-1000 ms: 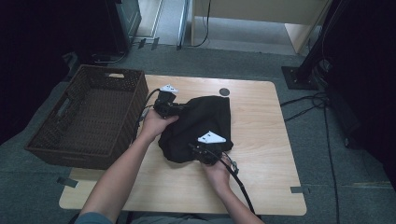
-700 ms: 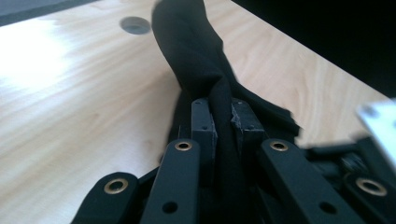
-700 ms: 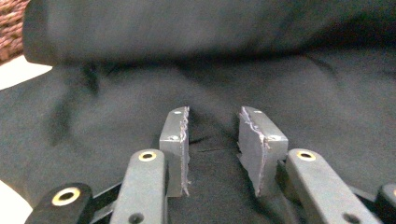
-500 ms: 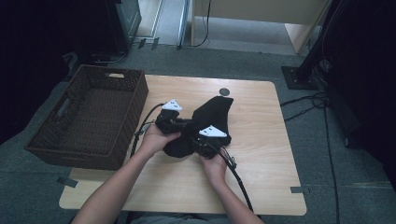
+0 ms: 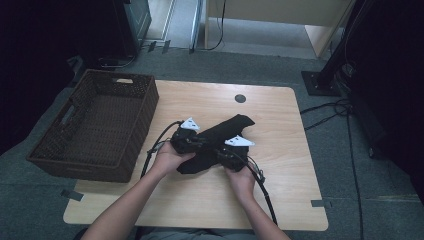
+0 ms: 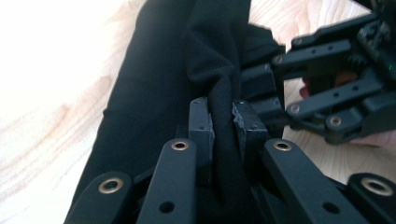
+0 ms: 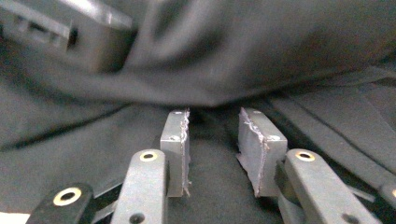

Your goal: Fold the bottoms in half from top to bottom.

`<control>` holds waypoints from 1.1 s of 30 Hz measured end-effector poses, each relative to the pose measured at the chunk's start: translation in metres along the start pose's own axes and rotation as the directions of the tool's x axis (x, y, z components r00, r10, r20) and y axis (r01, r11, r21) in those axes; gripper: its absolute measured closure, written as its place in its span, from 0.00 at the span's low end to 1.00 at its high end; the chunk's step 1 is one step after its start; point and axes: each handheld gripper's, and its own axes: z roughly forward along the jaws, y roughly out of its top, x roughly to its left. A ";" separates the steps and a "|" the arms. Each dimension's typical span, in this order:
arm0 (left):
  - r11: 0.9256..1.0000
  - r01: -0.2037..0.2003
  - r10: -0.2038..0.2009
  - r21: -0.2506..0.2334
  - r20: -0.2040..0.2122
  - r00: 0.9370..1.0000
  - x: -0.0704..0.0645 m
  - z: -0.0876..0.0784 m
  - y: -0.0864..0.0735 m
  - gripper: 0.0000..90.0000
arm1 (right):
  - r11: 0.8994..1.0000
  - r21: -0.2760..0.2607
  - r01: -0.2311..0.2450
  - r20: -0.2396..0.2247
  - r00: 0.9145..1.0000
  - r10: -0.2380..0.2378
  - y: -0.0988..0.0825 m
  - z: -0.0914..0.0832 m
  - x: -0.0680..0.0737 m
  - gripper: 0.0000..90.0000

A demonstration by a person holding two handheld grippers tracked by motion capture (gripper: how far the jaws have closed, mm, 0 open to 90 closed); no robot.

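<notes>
I'm working close in at the near half of the table (image 5: pixel 295 200), both hands on a black garment (image 5: pixel 220 137) bunched in a long diagonal strip mid-table. My left gripper (image 6: pixel 223 128) pinches a raised fold of the black garment (image 6: pixel 187 56), cloth squeezed between both pads; its jaws have just been easing open slightly, the fold still between them. In the high view the left gripper (image 5: pixel 192 142) sits at the garment's left edge. My right gripper (image 7: pixel 215 140) is spread, a clear gap between the pads, garment (image 7: pixel 261 51) lying under and ahead of them, nothing pinched. In the high view the right gripper (image 5: pixel 227 152) is at the near edge of the cloth, just beside the left one. Farther left, a brown wicker basket (image 5: pixel 135 125) overhangs the table's left side. A dark round grommet (image 5: pixel 240 98) sits at the far edge.
</notes>
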 end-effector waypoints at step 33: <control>0.996 0.085 -0.086 0.024 0.044 0.995 -0.007 -0.025 0.003 0.67 | 0.997 0.036 -0.062 -0.004 0.998 0.062 0.006 -0.039 -0.033 0.73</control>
